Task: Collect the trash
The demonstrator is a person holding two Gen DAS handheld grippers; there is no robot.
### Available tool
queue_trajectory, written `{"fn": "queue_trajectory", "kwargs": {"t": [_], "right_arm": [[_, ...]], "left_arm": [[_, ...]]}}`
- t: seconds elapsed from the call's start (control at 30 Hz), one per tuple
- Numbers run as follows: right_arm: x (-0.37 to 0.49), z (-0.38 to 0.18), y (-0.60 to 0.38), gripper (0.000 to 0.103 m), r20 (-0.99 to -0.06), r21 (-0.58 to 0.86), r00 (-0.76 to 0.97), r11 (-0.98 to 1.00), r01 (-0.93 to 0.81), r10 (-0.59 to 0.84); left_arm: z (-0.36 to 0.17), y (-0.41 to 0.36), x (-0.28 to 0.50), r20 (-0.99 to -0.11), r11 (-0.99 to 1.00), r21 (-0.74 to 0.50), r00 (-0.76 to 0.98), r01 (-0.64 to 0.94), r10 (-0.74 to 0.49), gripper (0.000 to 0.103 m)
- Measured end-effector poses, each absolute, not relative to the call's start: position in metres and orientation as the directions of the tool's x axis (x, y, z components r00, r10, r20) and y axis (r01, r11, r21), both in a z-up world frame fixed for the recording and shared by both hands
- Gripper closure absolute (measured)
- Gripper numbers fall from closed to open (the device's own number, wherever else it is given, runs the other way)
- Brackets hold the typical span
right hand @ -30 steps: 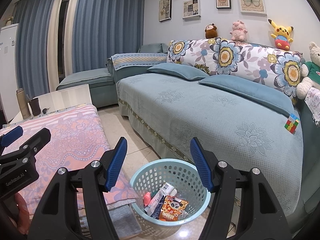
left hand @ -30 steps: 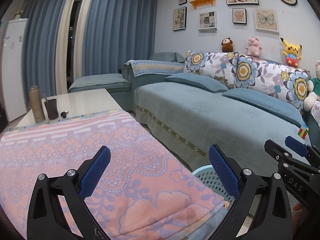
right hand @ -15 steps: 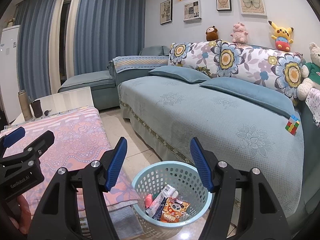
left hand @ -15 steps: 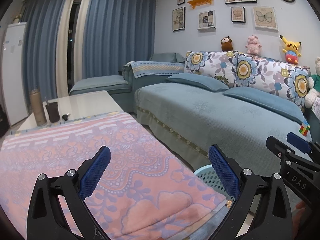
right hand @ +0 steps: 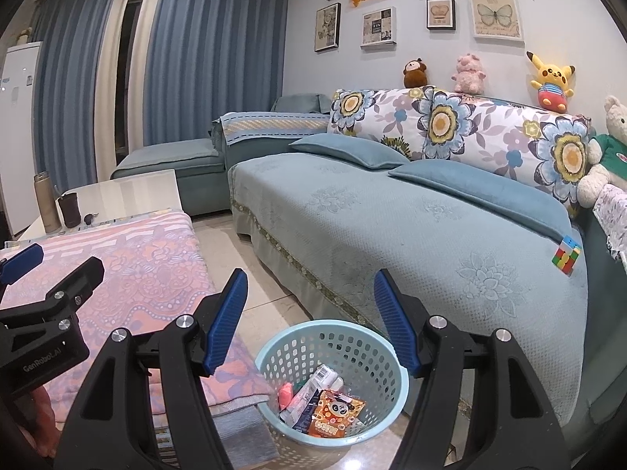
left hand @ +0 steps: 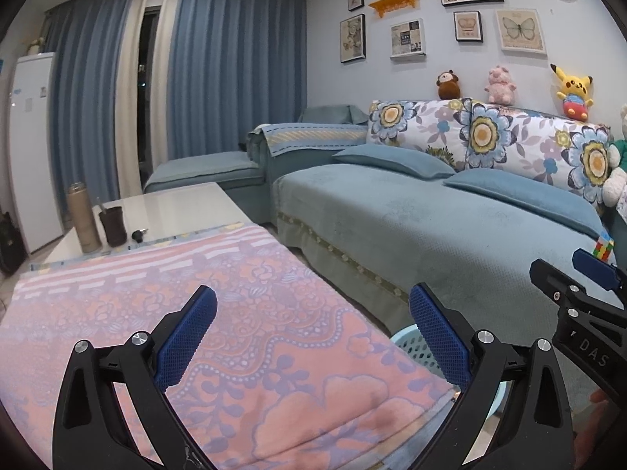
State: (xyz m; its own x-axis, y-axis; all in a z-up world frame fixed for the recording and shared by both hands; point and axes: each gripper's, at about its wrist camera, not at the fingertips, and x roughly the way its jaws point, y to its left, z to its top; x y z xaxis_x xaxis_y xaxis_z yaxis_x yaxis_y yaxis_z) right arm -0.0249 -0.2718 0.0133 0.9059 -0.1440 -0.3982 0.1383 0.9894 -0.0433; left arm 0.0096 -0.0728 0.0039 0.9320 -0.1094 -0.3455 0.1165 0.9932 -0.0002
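A light blue plastic basket (right hand: 298,346) stands on the floor between the table and the sofa; it holds several wrappers, among them an orange snack packet (right hand: 335,413) and a white packet (right hand: 313,384). My right gripper (right hand: 309,319) is open and empty, hovering above the basket. My left gripper (left hand: 313,337) is open and empty above the pink patterned cloth (left hand: 176,313) on the table. The basket's rim (left hand: 407,340) shows just past the cloth's edge in the left wrist view. The left gripper also shows at the left of the right wrist view (right hand: 23,270).
A blue-covered sofa (right hand: 392,227) with floral cushions fills the right side; a colour cube (right hand: 566,255) lies on it. A tan flask (left hand: 83,217), a dark cup (left hand: 113,225) and a small dark item stand on the table's far end. Tiled floor (right hand: 235,258) runs between table and sofa.
Both grippers have risen and drawn back slightly, staying open and empty. The basket and its contents have not moved.
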Motion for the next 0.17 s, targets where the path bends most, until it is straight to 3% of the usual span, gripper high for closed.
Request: {"fn": "queue_trajectory", "kwargs": {"t": [0.17], "right_arm": [[-0.025, 0.0157, -0.2691, 0.04, -0.394, -0.049, 0.908, 0.99, 0.134, -0.142]], "left_arm": [[0.0052, -0.0663, 0.0093, -0.347, 0.992, -0.015, 0.93, 0.122, -0.12, 0.007]]}}
